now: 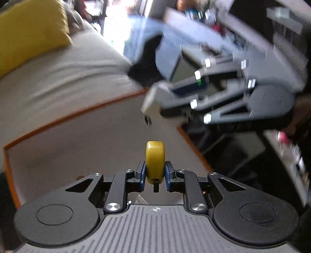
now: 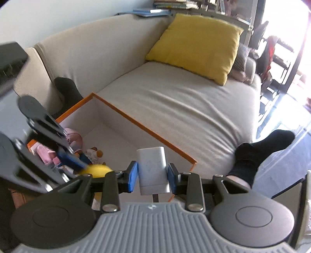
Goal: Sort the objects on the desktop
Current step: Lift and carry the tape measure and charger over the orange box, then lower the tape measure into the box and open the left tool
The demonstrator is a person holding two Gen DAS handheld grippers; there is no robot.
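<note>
Sofa behind orange-rimmed box. My left claw clamps a yellow disc; my right claw clamps a white block. Step: carrying both over the box; next, release inside.

- Setting: home living room.
- Sofa, beige, with yellow cushion.
- Shelf of books behind the sofa.
- Box, orange-rimmed, holding toys.
- Socked foot on floor.
</note>
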